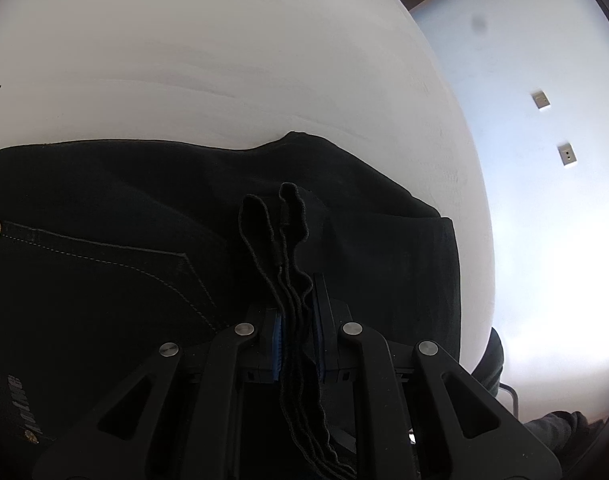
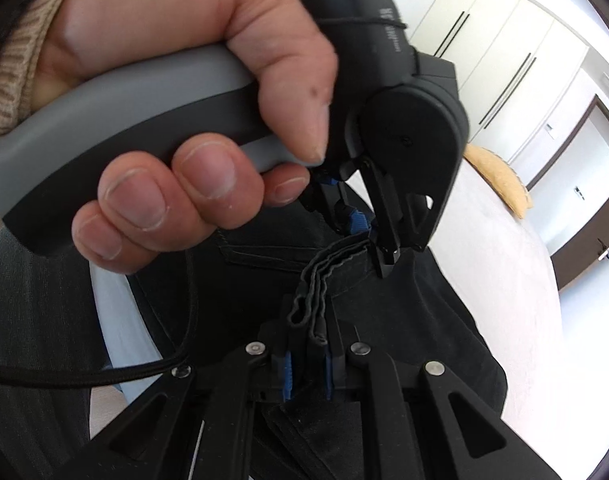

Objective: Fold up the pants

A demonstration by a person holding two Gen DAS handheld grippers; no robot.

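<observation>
Both the left gripper (image 1: 298, 320) and right gripper (image 2: 308, 364) clamp stacked edges of the black pants (image 1: 124, 208); beyond the pants, bare white bed (image 1: 224, 60); pants' near side hidden.

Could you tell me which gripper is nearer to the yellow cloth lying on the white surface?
Left, judging by the right wrist view: the left gripper sits between the right gripper and the yellow cloth. Neither touches it; both clamp the black pants.

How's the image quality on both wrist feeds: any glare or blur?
Left wrist: window-side wall blown out by glare at the right, black pants nearly detailless, strong fisheye bend on the white surface. Right wrist: hand fills the frame, slightly soft; bright cabinets behind.
</observation>
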